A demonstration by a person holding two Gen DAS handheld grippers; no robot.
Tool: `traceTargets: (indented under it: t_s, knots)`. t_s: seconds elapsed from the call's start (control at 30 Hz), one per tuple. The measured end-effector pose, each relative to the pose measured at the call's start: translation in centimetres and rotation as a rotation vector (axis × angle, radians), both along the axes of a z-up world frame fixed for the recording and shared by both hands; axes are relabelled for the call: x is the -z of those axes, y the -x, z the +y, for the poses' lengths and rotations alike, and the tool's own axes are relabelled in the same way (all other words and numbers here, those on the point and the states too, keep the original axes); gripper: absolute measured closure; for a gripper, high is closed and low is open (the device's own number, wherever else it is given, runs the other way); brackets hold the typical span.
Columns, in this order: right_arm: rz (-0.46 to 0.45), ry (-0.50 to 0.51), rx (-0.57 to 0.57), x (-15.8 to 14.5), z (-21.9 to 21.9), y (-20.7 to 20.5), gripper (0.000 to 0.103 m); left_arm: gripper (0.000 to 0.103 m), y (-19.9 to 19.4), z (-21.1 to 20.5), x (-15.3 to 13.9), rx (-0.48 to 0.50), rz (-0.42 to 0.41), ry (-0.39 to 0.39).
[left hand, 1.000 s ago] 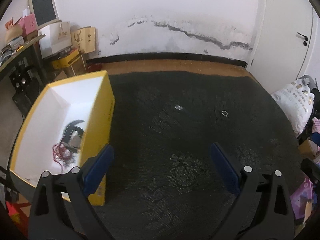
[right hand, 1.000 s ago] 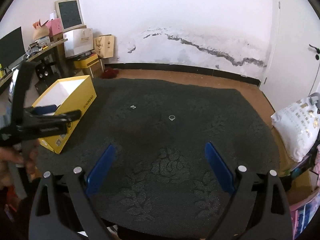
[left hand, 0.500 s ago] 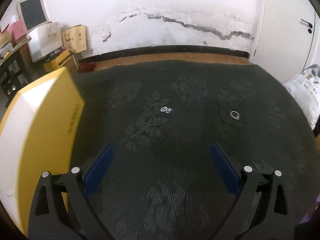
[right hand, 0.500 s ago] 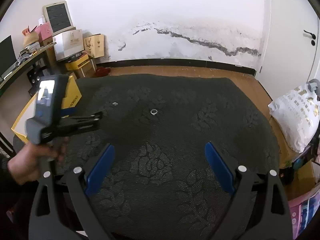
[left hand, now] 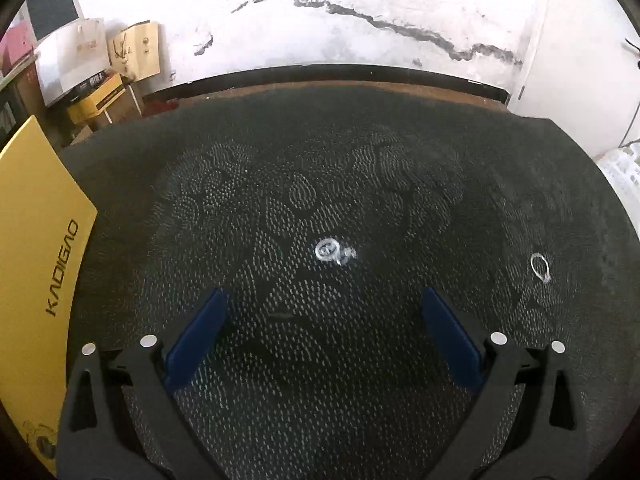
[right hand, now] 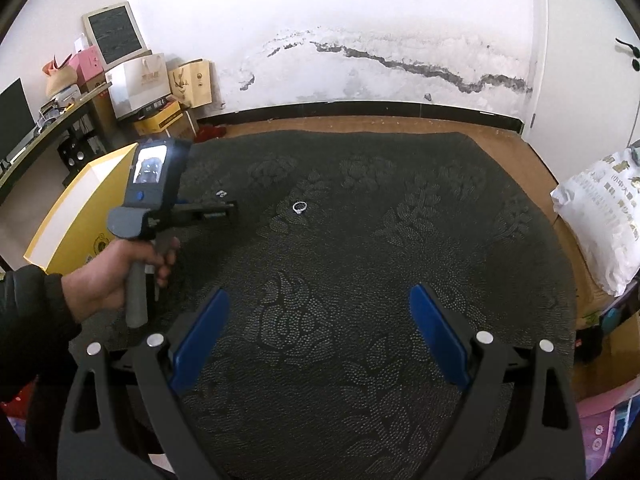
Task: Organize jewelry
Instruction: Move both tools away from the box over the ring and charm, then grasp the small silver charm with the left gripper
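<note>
Left gripper (left hand: 322, 308) and right gripper (right hand: 318, 308), blue-padded jaws spread wide, above a dark embossed floral cloth (left hand: 360, 184) bearing two thin silver rings (left hand: 329, 250) (left hand: 539, 266).

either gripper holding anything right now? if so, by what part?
Nothing held. The left gripper is open, pointed at a small ring lying on the dark cloth. The right gripper is open too, over bare cloth.
</note>
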State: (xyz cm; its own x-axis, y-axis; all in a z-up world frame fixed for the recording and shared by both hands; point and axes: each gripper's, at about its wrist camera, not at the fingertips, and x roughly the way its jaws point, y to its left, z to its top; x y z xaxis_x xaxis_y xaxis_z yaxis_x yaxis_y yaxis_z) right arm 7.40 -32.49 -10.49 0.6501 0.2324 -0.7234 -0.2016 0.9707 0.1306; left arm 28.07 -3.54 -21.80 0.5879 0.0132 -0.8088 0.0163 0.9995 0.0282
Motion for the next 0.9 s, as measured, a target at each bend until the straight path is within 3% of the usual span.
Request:
traceTargets:
  t_s: [0.17, 0.23, 0.27, 0.3, 0.33, 0.4, 0.57, 0.9]
  knots:
    - [0.017, -0.025, -0.003, 0.7, -0.5, -0.4, 0.014, 0.009, -0.6, -0.3, 0.1, 0.020, -0.007, -0.003]
    - [0.013, -0.025, -0.004, 0.7, -0.5, -0.4, 0.014, 0.023, -0.4, -0.5, -0.2, 0.028, -0.025, -0.008]
    - [0.007, -0.024, -0.001, 0.7, -0.6, -0.4, 0.014, 0.039, -0.3, -0.8, -0.4, 0.038, -0.036, -0.014]
    - [0.001, -0.024, 0.000, 0.7, -0.6, -0.3, 0.014, 0.049, -0.4, -1.1, -0.5, 0.050, -0.042, -0.025]
    - [0.000, -0.027, 0.000, 0.7, -0.7, -0.3, 0.014, 0.053, -0.3, -1.4, -0.6, 0.061, -0.046, -0.029]
    - [-0.001, -0.030, 0.000, 0.7, -0.8, -0.2, 0.014, 0.070, -0.5, -2.0, -0.7, 0.080, -0.053, -0.041]
    - [-0.008, -0.033, 0.011, 0.4, -0.8, 0.1, 0.014, 0.091, -0.6, -2.4, -0.7, 0.081, -0.058, -0.068]
    - [0.007, -0.017, 0.015, 1.0, -0.1, -0.1, 0.014, 0.093, 2.1, -2.2, -1.9, 0.129, -0.065, -0.063]
